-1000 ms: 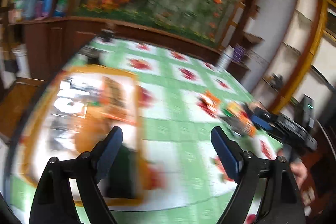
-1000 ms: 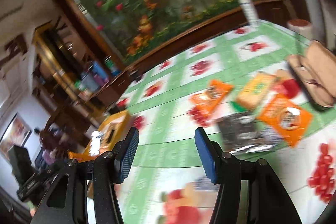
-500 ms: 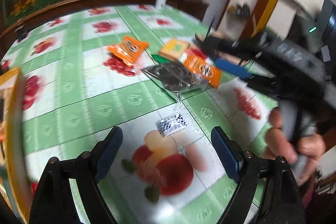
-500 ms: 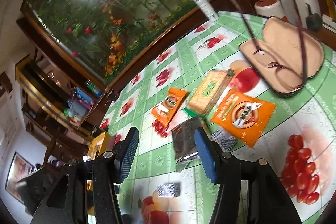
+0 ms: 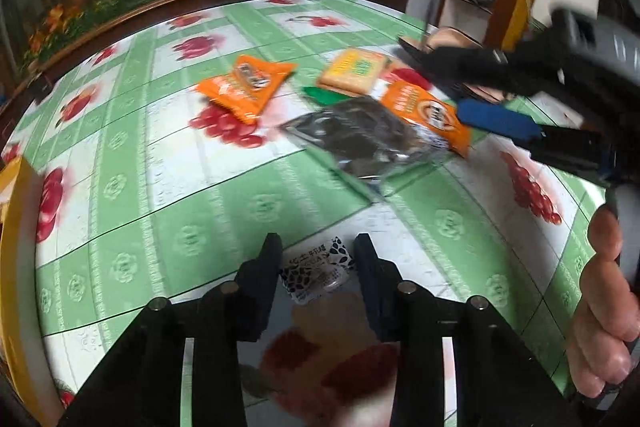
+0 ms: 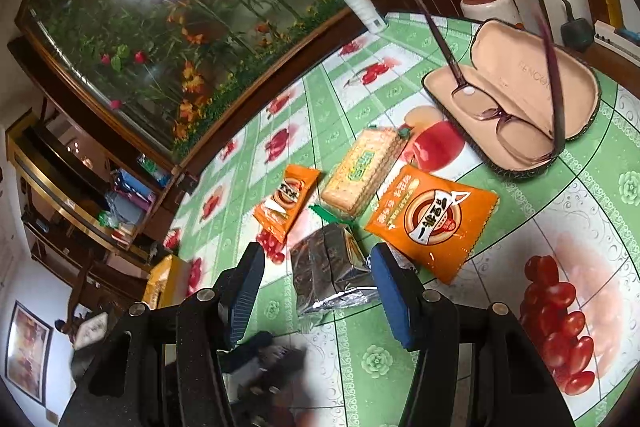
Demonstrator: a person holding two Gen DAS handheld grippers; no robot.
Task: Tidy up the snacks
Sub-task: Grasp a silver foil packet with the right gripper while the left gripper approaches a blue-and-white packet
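Green fruit-print worktop (image 5: 240, 203): left gripper (image 5: 316, 247), fingers just closing, brackets the small black-and-white candy packet (image 5: 318, 269) for pickup; right gripper (image 6: 318, 265) hovers open over the foil snack bag (image 6: 328, 271).

Both grippers tilted down over the table

The left gripper (image 5: 316, 263) points steeply down, its jaws just closing in around a small black-and-white packet (image 5: 318, 269); contact with the pads cannot be told. The right gripper (image 6: 318, 287) hangs partly open, gripping nothing. Bare fingers (image 5: 604, 323) wrap its handle.
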